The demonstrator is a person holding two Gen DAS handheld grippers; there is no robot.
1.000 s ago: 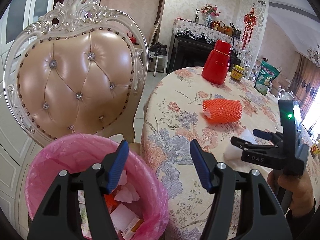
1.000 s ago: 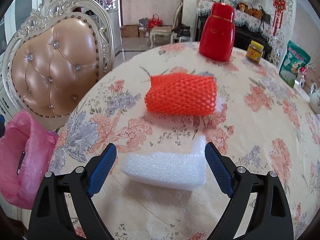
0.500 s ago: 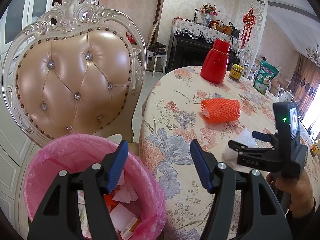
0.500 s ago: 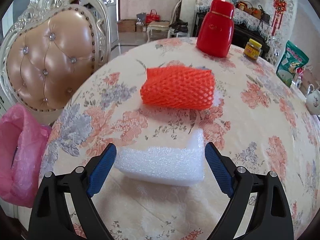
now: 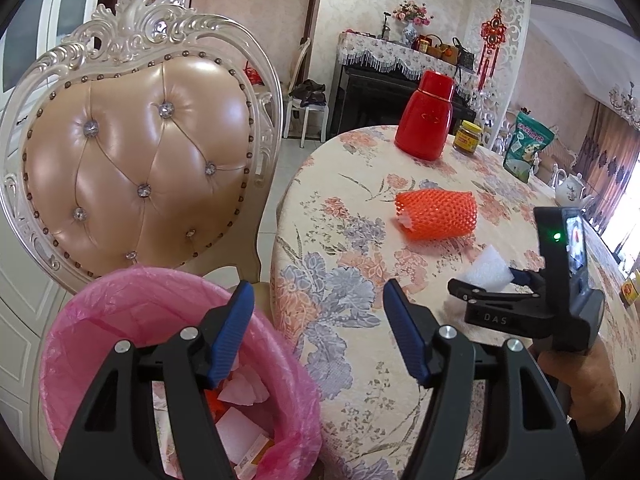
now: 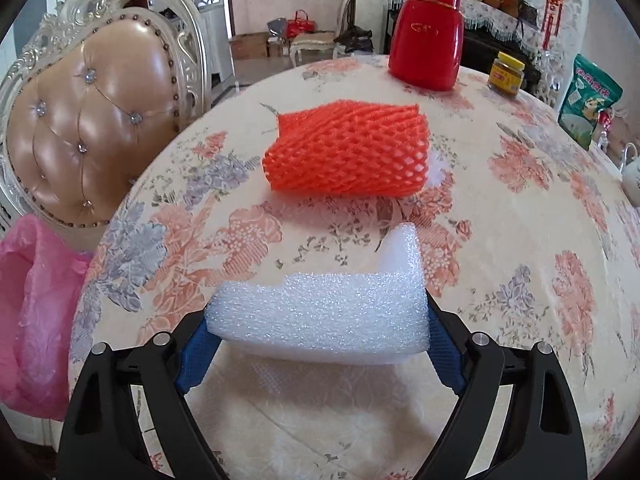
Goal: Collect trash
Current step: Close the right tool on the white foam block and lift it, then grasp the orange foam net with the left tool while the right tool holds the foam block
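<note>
The right gripper (image 6: 318, 340) pinches a white foam piece (image 6: 320, 312) between its blue pads, one pad on each end. The piece is L-shaped, and it seems a little above the flowered tablecloth (image 6: 500, 272), because a shadow lies under it. Beyond it on the cloth lies an orange foam net (image 6: 348, 154) with something white inside (only a small white edge shows at its end). Further back stand a red flask (image 6: 428, 28) and a small jar (image 6: 507, 74) with a yellow lid.

The left gripper (image 5: 318, 332) is empty. Its jaws are spread and opening, with nothing between them. It is above the near edge of the table, just beside a bin (image 5: 120, 312) with a pink bag. In the bin are white foam scraps and some paper. Behind the bin stands a padded chair (image 5: 140, 168).
</note>
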